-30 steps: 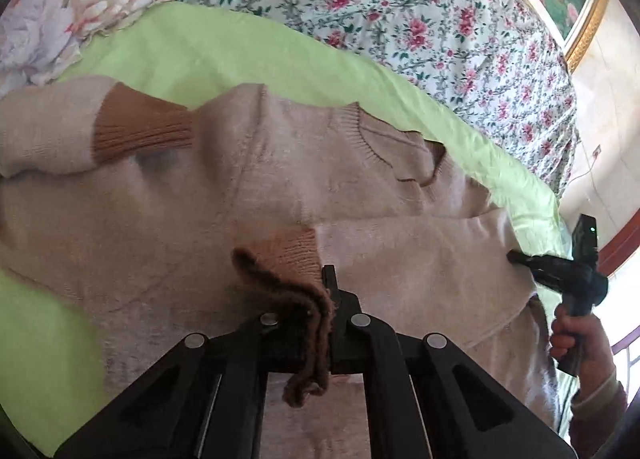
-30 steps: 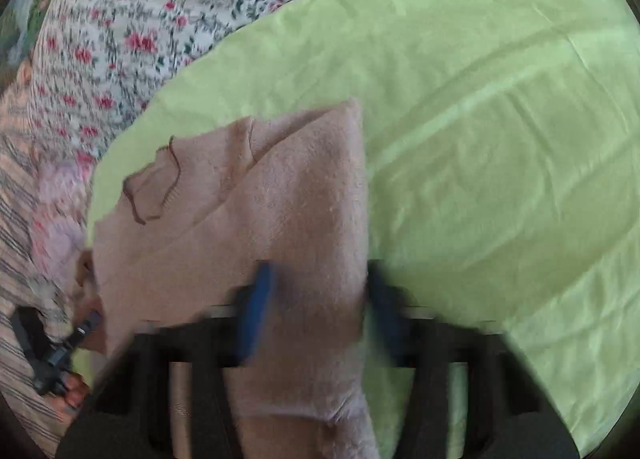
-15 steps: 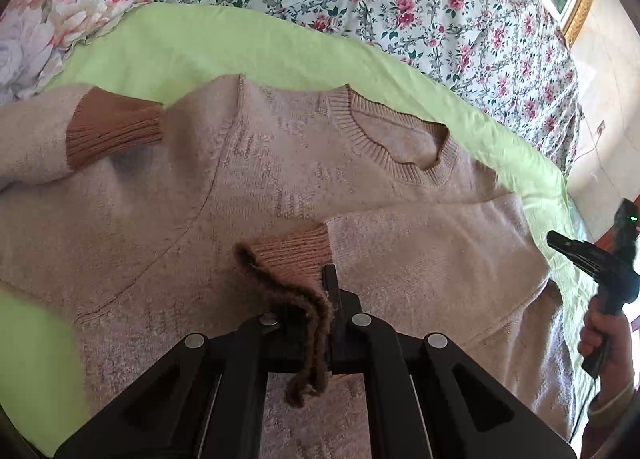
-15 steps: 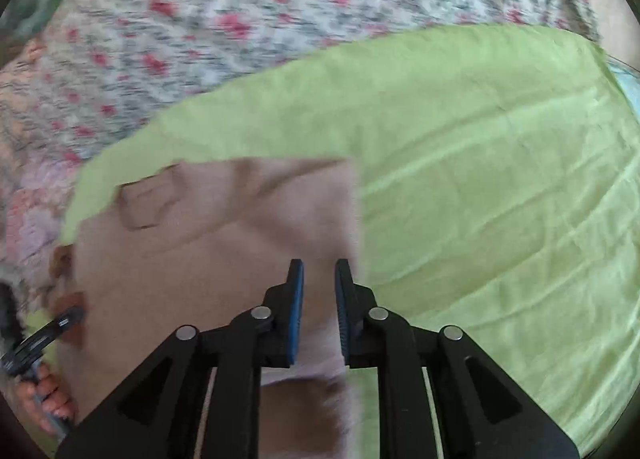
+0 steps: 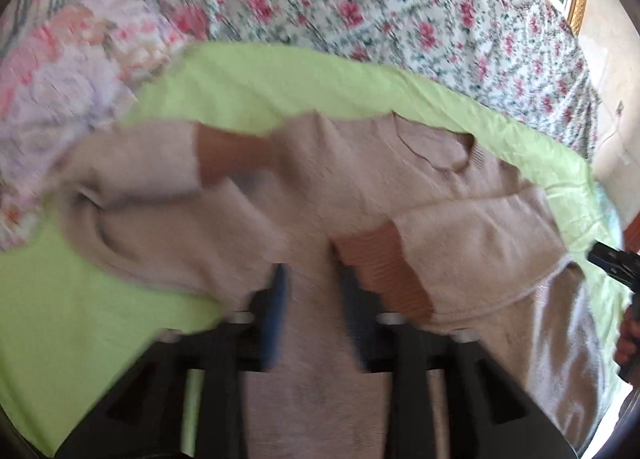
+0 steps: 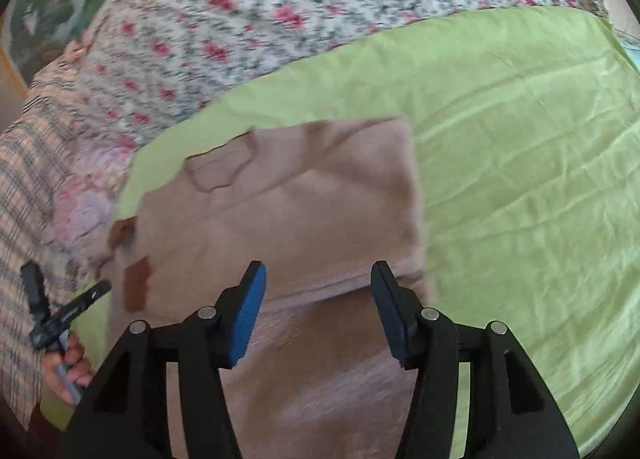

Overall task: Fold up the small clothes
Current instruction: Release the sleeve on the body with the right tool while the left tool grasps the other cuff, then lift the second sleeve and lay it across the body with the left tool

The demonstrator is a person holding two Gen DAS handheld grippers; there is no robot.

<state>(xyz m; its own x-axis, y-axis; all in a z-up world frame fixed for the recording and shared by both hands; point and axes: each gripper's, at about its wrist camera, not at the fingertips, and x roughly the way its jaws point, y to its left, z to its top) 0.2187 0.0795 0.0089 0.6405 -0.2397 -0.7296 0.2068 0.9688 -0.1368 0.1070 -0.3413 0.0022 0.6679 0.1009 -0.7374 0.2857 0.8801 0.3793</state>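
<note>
sweater (image 5: pixel 360 187) flat on the green sheet (image 5: pixel 80 299), collar at its far edge, long axis running away from us | left gripper (image 5: pixel 314 299) and right gripper (image 6: pixel 316 303) both just opened, holding nothing | we reckon hem's nearest both, so bottom-up fold next

one pink sweater (image 5: pixel 360 195), two brown cuffs (image 5: pixel 384 267), one green sheet (image 6: pixel 520 179), two grippers (image 6: pixel 316 299).
</note>
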